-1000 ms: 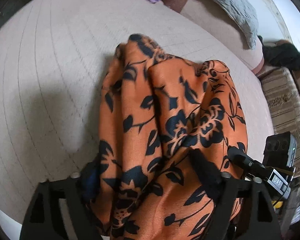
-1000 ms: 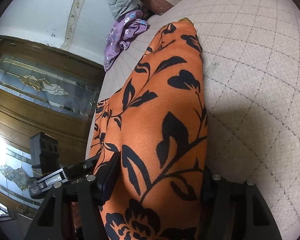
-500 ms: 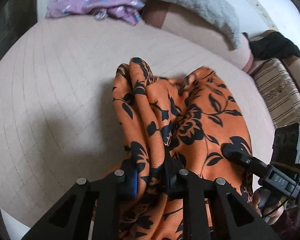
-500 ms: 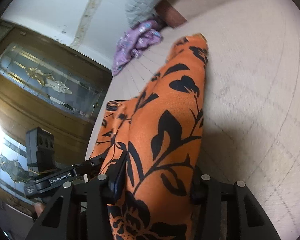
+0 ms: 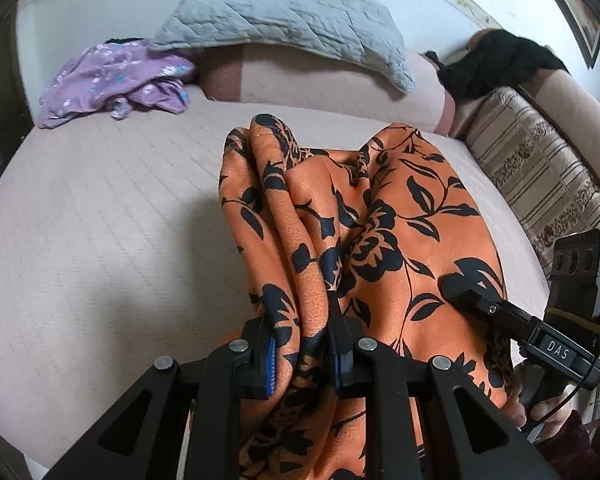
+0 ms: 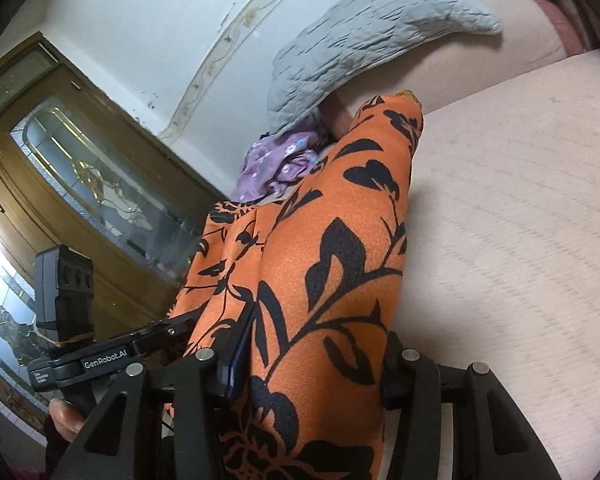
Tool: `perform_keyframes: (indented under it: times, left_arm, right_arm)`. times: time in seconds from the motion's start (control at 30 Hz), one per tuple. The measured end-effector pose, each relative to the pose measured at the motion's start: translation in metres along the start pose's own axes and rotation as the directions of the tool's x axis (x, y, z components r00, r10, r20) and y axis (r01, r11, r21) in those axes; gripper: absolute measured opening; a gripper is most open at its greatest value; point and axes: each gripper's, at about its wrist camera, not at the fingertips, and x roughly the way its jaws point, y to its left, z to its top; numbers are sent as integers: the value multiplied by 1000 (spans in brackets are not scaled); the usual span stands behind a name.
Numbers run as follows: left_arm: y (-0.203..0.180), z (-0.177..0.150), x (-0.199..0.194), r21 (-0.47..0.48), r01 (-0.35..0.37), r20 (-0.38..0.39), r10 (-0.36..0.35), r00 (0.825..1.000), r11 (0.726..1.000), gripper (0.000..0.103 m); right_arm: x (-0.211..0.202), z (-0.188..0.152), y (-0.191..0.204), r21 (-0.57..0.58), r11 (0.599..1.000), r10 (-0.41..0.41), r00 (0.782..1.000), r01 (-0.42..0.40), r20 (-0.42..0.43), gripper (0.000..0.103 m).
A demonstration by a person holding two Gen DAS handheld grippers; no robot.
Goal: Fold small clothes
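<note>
An orange garment with black flowers and leaves (image 5: 380,232) hangs in folds above the pale bed cover (image 5: 100,220). My left gripper (image 5: 302,344) is shut on a bunched fold at its near edge. In the right wrist view the same orange garment (image 6: 332,280) runs as a thick roll between the jaws of my right gripper (image 6: 312,368), which is shut on it. In the left wrist view, the right gripper (image 5: 476,300) shows at the garment's right edge, held by a hand (image 5: 540,412). The left gripper's body (image 6: 112,354) appears at the lower left of the right wrist view.
A crumpled purple garment (image 5: 112,80) lies at the back left of the bed, next to a grey quilted pillow (image 5: 292,20). Dark clothing (image 5: 496,60) sits on a striped sofa (image 5: 540,168) at the right. A wooden glass-panelled door (image 6: 80,168) stands to the left.
Both grippers closed on the orange garment and lifted it off the bed. The left jaws went from wide apart to pinching a fold; more of the room's back wall shows now.
</note>
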Motion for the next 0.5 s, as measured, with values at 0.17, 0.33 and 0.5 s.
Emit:
perform_keyframes:
  times: [0.17,0.33,0.5]
  left_arm:
    - [-12,-4,33,14,-19,-54,20,998,1000,21]
    - [-11,-8,76,29,-80,-125,83,989,996,21]
    - [-4,-23,109,82,-209,-179,220,959,975,35]
  right_arm:
    - [0,-1,-25,19,999,-28,999,28,-16,51]
    - [22,-9,-62,65,998,-19,998,23,-63,51]
    - [41,-27,-100,164,986,-24,996,38,-89,61]
